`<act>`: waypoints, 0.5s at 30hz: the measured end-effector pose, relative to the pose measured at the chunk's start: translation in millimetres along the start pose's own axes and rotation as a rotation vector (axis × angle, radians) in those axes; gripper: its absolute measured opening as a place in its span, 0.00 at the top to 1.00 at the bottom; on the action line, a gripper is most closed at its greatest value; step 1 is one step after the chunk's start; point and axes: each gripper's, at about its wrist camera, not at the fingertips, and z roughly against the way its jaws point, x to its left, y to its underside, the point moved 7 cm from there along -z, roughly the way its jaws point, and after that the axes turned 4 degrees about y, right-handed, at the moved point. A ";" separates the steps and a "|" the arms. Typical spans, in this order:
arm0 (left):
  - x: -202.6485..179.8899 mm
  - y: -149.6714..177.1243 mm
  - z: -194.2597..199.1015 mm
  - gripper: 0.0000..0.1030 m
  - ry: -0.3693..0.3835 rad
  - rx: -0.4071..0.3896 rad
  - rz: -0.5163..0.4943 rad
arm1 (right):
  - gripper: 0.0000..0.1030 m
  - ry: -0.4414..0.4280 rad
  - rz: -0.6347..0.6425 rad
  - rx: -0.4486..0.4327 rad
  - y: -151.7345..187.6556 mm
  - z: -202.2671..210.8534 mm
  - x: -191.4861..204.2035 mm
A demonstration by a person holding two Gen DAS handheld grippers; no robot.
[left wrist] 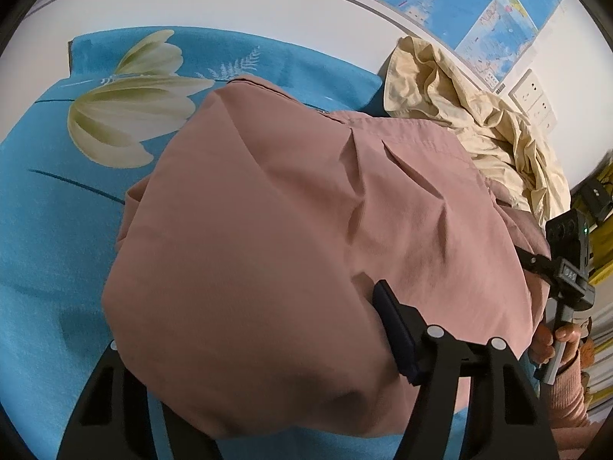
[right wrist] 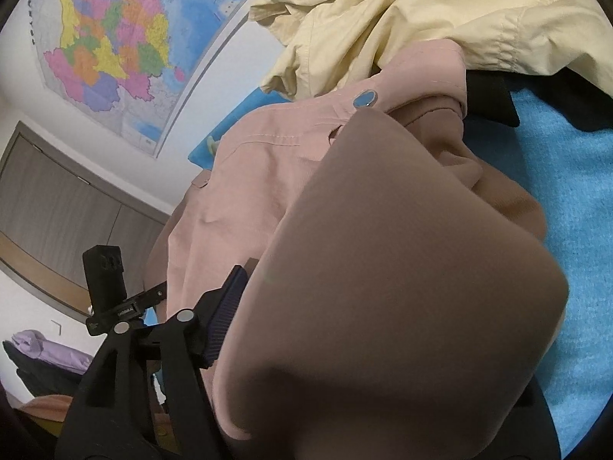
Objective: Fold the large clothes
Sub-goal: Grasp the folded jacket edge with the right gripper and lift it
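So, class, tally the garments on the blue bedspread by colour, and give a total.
Pink: 1, pink garment, draped over both hand-held grippers
Cream-yellow: 1, cream-yellow garment
Black: 1, black garment, only partly visible
Total: 3

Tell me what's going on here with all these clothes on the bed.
A person is folding a pink garment on a blue flowered bedspread, with a handheld gripper in each hand. The left gripper and the right gripper each have pink cloth bunched between their fingers, so both seem to be gripping it. A crumpled cream garment lies beside it near the wall, and something black sits under that pile.
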 end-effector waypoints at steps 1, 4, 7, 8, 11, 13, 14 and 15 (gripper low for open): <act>0.3 -0.5 0.0 0.35 0.003 -0.002 0.003 | 0.45 0.004 -0.001 0.001 0.2 -0.3 -1.1; 1.8 -2.2 -0.2 0.37 0.015 -0.007 0.015 | 0.63 0.018 -0.007 0.009 1.0 -1.8 -4.7; 4.8 -4.8 0.1 0.50 0.018 -0.010 0.032 | 0.69 -0.001 -0.017 0.007 2.2 -1.5 -6.9; 5.0 -5.5 -0.1 0.54 0.022 -0.009 0.034 | 0.70 -0.010 -0.017 0.007 2.6 -1.2 -6.1; 1.7 -7.3 1.1 0.60 0.017 -0.011 0.029 | 0.72 -0.019 -0.009 0.008 3.6 -0.3 -3.7; 0.4 -8.7 2.7 0.61 0.031 -0.014 0.028 | 0.71 -0.022 -0.007 0.009 3.5 1.0 -3.8; 0.9 -9.0 1.8 0.60 0.040 -0.010 0.029 | 0.68 -0.014 -0.005 0.013 3.6 0.4 -4.1; 2.6 -8.2 0.3 0.58 0.045 -0.003 0.038 | 0.62 -0.021 -0.022 0.018 3.3 -0.8 -6.1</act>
